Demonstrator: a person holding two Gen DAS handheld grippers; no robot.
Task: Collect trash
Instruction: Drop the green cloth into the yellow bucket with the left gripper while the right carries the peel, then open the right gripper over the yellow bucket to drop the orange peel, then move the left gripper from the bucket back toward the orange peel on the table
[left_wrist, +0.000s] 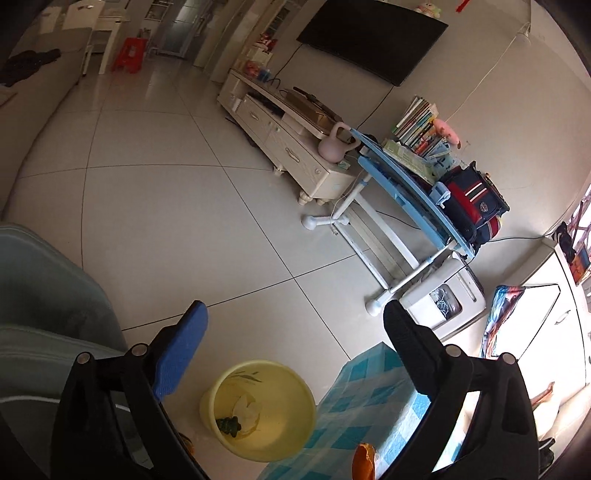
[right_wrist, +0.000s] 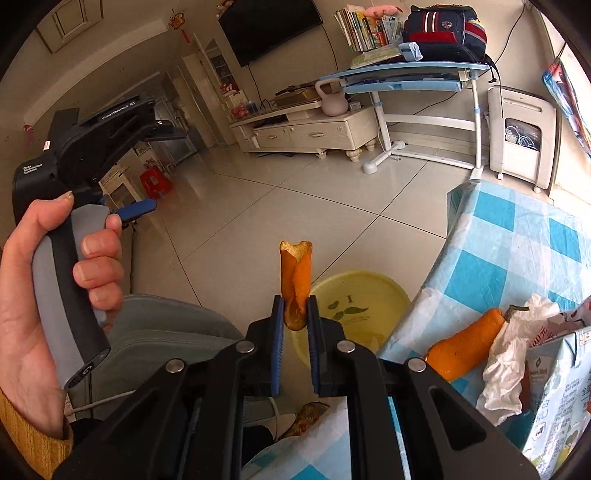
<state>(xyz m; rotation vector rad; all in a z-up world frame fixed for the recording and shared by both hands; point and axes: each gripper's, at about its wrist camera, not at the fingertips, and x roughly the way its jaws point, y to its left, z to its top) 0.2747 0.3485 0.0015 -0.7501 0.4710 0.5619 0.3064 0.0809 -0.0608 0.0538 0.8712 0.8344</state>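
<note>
— Above the yellow bin (right_wrist: 360, 295), what is your right gripper (right_wrist: 295, 312) pinching?
— A curled, leathery orange peel (right_wrist: 295, 280), upright, ready to drop.
— And your left gripper (left_wrist: 295, 317)?
— Spread wide, empty. More peel (right_wrist: 465, 347) and crumpled tissue (right_wrist: 506, 365) wait on the checked cloth (right_wrist: 517, 236).

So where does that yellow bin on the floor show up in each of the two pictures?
Left wrist view: the yellow bin sits at bottom centre, between the open fingers, with scraps inside.
Right wrist view: the bin is lower centre, partly hidden behind the right gripper holding an orange peel.
Shared landmark: the blue checked tablecloth beside the bin.
</note>
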